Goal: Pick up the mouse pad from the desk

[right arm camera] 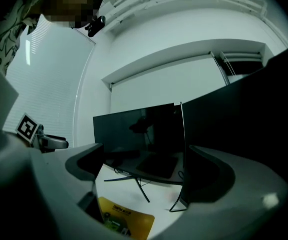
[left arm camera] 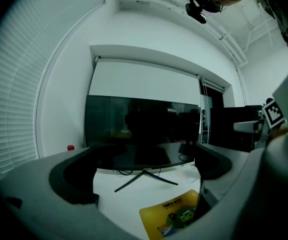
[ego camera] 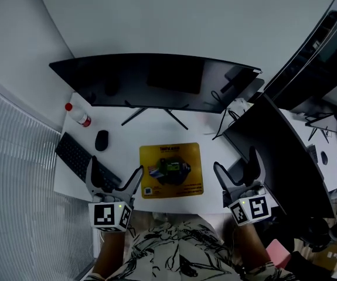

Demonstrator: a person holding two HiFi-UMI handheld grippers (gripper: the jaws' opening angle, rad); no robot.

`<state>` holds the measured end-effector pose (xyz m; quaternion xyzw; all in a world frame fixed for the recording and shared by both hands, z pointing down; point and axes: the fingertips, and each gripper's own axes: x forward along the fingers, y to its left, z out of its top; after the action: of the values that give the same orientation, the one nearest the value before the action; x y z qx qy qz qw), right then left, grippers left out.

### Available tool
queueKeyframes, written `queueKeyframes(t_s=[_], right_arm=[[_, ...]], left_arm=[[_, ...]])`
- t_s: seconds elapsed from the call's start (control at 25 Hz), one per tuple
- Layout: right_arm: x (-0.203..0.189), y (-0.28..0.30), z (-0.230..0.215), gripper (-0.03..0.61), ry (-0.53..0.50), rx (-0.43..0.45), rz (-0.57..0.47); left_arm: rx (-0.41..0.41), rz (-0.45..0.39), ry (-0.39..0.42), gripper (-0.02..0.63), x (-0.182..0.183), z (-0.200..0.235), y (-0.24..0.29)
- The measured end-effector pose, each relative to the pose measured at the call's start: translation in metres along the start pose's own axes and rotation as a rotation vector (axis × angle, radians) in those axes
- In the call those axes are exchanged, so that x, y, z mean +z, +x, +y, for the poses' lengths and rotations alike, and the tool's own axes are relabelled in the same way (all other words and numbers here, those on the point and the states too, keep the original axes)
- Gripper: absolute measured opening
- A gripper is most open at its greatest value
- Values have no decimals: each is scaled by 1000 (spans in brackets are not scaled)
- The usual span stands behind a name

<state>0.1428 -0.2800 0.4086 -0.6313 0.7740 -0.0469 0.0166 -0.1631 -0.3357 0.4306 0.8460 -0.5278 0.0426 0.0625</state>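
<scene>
We hold our left gripper (ego camera: 114, 168) and right gripper (ego camera: 237, 161) at the near edge of the white desk (ego camera: 121, 150), each with its jaws spread wide and nothing between them. The yellow mouse pad (ego camera: 171, 170) lies flat on the desk between the two grippers, to the right of the left one and to the left of the right one, and neither touches it. A black keyboard (ego camera: 77, 156) lies by the left gripper's outer finger, a black mouse (ego camera: 101, 140) sits just ahead of that gripper, and a wide monitor (ego camera: 156, 81) stands farther ahead of both.
</scene>
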Motion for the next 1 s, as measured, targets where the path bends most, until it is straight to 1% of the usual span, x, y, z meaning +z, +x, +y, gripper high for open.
queueKeyframes(t_s=[0.16, 0.32, 0.56, 0.72, 1.0], right_arm=[[-26, 8, -4, 520, 3, 6, 51], [-55, 17, -8, 518, 12, 5, 106], [-102, 37, -13, 518, 31, 10, 198], [-127, 47, -14, 517, 19, 21, 245], [-165, 66, -14, 518, 29, 28, 304]], left_arm=[[-11, 33, 3, 601, -17, -2, 8], [-17, 89, 8, 601, -44, -4, 18], [-23, 172, -10, 601, -82, -3, 35], [-25, 202, -16, 601, -99, -3, 42], [-24, 255, -26, 600, -130, 1, 58]])
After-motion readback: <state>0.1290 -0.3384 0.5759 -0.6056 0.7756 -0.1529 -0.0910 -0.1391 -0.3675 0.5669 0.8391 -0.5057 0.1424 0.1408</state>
